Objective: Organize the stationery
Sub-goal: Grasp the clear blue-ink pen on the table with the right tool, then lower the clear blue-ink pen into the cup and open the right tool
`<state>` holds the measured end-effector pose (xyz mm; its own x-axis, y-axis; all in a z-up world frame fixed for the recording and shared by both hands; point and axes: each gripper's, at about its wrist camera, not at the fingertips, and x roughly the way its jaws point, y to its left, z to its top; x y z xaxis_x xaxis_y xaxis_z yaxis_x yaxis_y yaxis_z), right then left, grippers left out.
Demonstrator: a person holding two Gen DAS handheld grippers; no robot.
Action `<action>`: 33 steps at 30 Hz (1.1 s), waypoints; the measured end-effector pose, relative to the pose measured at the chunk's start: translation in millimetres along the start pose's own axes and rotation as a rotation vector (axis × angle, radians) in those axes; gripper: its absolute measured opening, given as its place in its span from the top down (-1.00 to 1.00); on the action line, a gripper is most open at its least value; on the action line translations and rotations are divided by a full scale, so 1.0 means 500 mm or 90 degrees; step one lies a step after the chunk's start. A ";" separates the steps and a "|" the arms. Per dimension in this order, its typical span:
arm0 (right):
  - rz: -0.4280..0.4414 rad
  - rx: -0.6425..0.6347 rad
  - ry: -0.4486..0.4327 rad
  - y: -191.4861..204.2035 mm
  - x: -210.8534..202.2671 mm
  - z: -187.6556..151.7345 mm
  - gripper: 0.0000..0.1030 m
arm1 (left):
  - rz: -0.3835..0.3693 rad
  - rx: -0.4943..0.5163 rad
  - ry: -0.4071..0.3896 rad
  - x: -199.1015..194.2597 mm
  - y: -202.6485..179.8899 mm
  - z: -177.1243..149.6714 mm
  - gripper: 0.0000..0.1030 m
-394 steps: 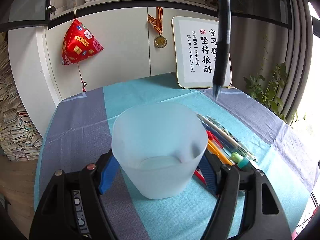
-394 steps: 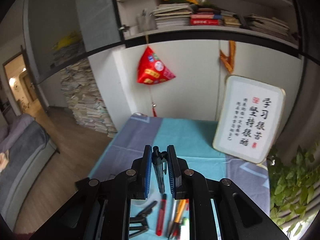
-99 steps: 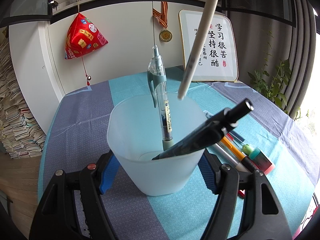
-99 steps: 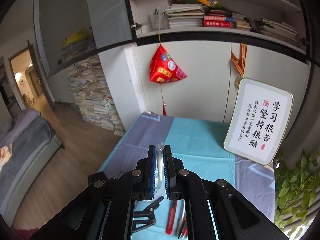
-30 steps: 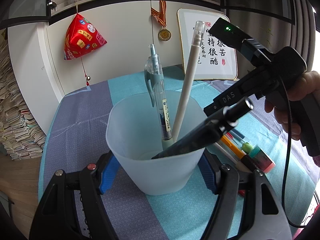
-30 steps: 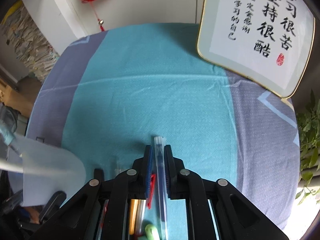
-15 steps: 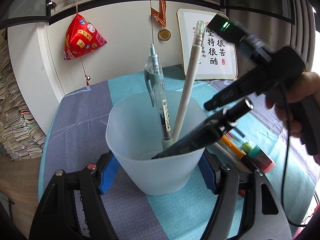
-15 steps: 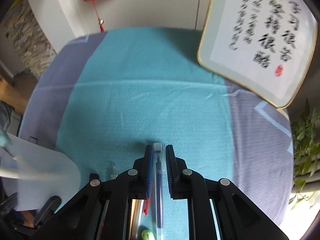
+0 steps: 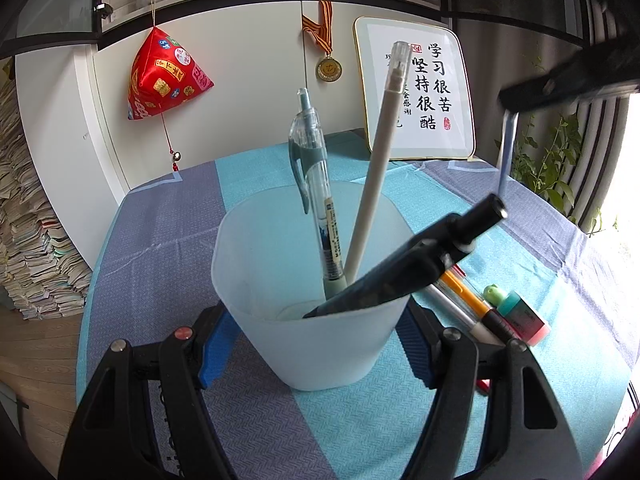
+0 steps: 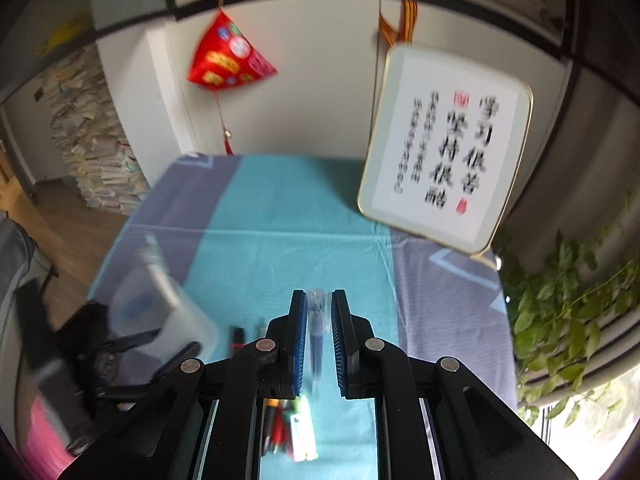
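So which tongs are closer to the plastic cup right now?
Left. The left tongs clamp the plastic cup on both sides. The right tongs hang off to the cup's right, above the table, apart from it, gripping a clear pen.

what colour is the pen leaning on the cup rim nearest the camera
Black pen, leaning on the translucent cup; clearest in the left wrist view.

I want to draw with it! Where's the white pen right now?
The white pen stands in the frosted cup at the middle of the left wrist view, leaning against the far rim, right of the clear pen and behind the black pen.
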<state>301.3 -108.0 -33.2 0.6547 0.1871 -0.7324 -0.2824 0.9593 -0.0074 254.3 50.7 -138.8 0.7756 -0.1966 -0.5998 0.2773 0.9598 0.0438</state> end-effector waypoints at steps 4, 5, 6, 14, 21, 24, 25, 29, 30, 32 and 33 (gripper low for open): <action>0.007 -0.017 -0.045 0.030 -0.054 0.005 0.75 | -0.001 -0.001 0.000 0.000 -0.001 -0.001 -0.36; 0.011 -0.019 -0.051 0.036 -0.062 0.004 0.75 | -0.001 -0.001 0.000 0.000 -0.001 0.000 -0.36; 0.016 -0.022 -0.059 0.044 -0.072 0.006 0.75 | -0.001 -0.001 0.000 0.000 0.000 0.000 -0.36; 0.062 -0.046 -0.097 0.091 -0.139 0.012 0.75 | -0.001 -0.002 0.001 0.000 -0.001 0.000 -0.36; 0.123 -0.048 -0.128 0.115 -0.185 0.029 0.75 | -0.001 -0.002 0.001 0.001 -0.001 0.000 -0.36; 0.127 -0.057 -0.138 0.129 -0.188 0.041 0.75 | -0.001 -0.002 0.001 0.001 0.000 0.000 -0.36; 0.131 -0.057 -0.139 0.133 -0.187 0.044 0.75 | -0.002 -0.002 0.001 0.000 -0.001 0.000 -0.36; 0.142 -0.062 -0.133 0.151 -0.173 0.056 0.75 | -0.002 -0.002 0.002 0.001 -0.001 0.000 -0.36; 0.144 -0.063 -0.131 0.155 -0.168 0.059 0.75 | -0.003 -0.003 0.003 0.002 0.000 0.000 -0.36; 0.150 -0.062 -0.129 0.155 -0.161 0.060 0.75 | -0.003 -0.003 0.003 0.002 -0.001 -0.001 -0.36; 0.152 -0.061 -0.127 0.156 -0.156 0.061 0.75 | -0.003 -0.003 0.003 0.003 -0.001 -0.001 -0.36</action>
<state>249.5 -41.6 44.3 0.6841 0.4513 -0.5730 -0.5032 0.8607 0.0771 255.0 49.8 -140.0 0.7716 -0.1997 -0.6039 0.2776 0.9600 0.0372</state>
